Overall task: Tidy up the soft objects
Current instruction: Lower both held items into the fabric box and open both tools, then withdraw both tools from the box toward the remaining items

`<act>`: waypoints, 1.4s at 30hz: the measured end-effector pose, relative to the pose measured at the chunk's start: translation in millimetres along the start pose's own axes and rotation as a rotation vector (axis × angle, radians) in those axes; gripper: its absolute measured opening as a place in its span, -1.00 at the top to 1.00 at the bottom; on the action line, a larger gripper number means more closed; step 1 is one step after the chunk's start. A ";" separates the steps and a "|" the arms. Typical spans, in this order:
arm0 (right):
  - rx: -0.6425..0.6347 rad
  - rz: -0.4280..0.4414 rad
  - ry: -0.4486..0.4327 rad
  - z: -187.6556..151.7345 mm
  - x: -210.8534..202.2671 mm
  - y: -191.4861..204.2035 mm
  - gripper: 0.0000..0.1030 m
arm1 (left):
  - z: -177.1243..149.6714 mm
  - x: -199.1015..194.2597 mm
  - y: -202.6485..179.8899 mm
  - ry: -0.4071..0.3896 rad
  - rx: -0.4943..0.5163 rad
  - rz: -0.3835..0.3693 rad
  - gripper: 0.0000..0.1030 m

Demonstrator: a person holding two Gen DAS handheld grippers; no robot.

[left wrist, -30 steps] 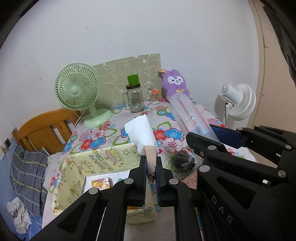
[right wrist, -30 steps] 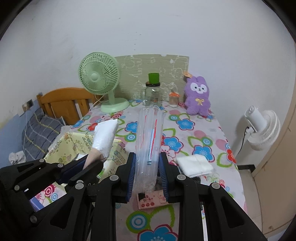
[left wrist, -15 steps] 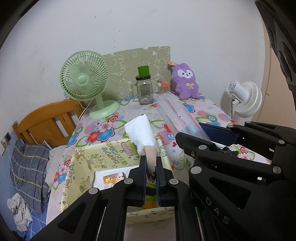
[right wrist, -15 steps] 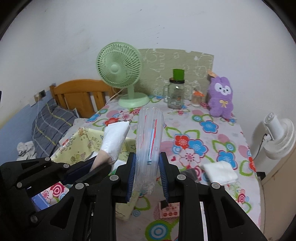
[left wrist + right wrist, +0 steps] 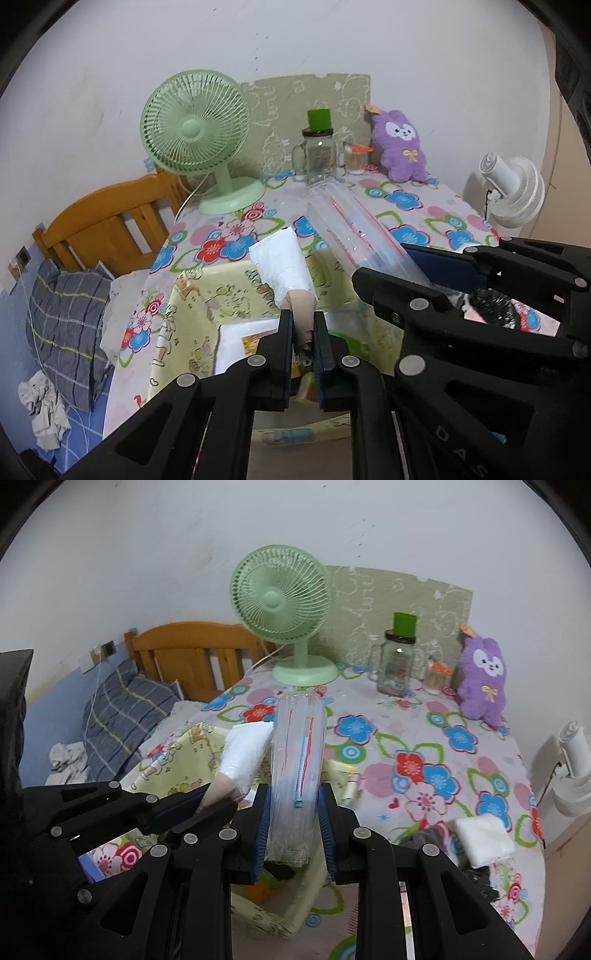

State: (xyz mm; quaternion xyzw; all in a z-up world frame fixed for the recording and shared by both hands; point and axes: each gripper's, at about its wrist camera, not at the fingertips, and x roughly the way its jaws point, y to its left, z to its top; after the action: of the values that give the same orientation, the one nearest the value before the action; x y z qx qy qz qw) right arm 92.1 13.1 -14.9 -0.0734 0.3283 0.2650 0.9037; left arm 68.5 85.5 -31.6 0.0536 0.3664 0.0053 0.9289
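Note:
My left gripper (image 5: 303, 317) holds a white-wrapped bundle (image 5: 282, 267) by its beige end; its jaws are opening, with the pads still against the bundle. It hangs over a yellow cartoon-print fabric box (image 5: 207, 295). My right gripper (image 5: 293, 792) is shut on a clear plastic zip bag (image 5: 297, 746) that sticks up and forward, just right of the bundle (image 5: 243, 757) and over the box's (image 5: 177, 768) right side. In the right wrist view the left gripper (image 5: 218, 805) shows at the left. A flat white packet (image 5: 236, 343) lies inside the box.
On the flowered tablecloth (image 5: 424, 746) a purple plush rabbit (image 5: 482, 681), a glass jar (image 5: 397, 664) and a green fan (image 5: 280, 602) stand at the back. A folded white cloth (image 5: 484, 840) and a dark soft thing (image 5: 424, 838) lie at the right. A bed (image 5: 129, 705) is at the left.
Both grippers have carried their loads leftward and a little down, from over the open tablecloth to over the yellow box. The left jaws stand slightly wider.

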 end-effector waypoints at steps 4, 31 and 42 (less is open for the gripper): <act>-0.014 0.020 0.027 -0.6 11.3 7.7 0.46 | -3.9 8.5 7.9 0.029 -0.003 0.005 0.81; 0.029 0.054 0.140 -9.0 62.6 11.9 -0.48 | -23.3 42.2 41.0 0.130 -0.058 0.088 -0.40; 0.020 0.006 0.088 -6.7 46.2 10.4 -0.62 | -19.7 28.7 26.6 0.094 -0.041 0.055 -0.55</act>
State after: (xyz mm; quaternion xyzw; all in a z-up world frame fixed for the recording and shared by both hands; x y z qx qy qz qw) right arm 112.7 39.8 -48.9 -0.0748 0.3704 0.2611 0.8883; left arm 76.8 115.3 -62.6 0.0441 0.4080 0.0409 0.9110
